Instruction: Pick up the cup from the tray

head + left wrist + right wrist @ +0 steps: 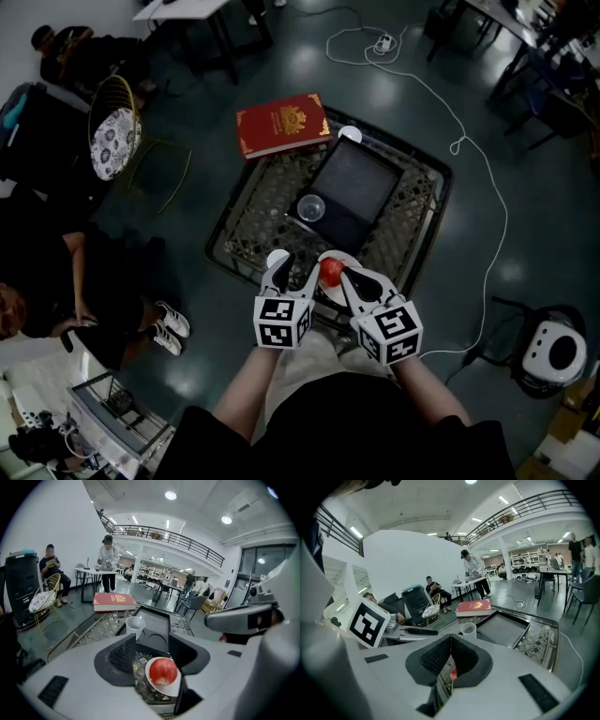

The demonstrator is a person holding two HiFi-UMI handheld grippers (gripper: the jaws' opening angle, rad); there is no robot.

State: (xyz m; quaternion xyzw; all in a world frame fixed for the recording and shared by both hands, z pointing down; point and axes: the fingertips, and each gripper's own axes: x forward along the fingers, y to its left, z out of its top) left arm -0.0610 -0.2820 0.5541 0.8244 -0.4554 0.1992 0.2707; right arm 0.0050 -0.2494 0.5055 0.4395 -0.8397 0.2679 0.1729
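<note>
A clear cup (pixel 310 208) stands upright on the near left corner of a dark tray (pixel 361 178) on a mesh-topped table. In the left gripper view the cup (pixel 135 625) is just beyond my left gripper (pixel 152 649), whose jaws stand apart with nothing gripped. Below their gap lies a red apple (pixel 162 671) on a white plate (pixel 172 689). From above, my left gripper (pixel 289 268) and right gripper (pixel 349 275) hover over the apple (pixel 330 270) at the table's near edge. My right gripper (pixel 449 654) is shut, pads together, and the cup (pixel 468 629) is ahead of it.
A red book (pixel 282 125) lies at the table's far left corner, and a small white disc (pixel 349 134) sits behind the tray. The table's dark rim (pixel 442 187) frames the mesh. A cushioned wire chair (pixel 114 139), seated people and a floor cable (pixel 473 150) surround it.
</note>
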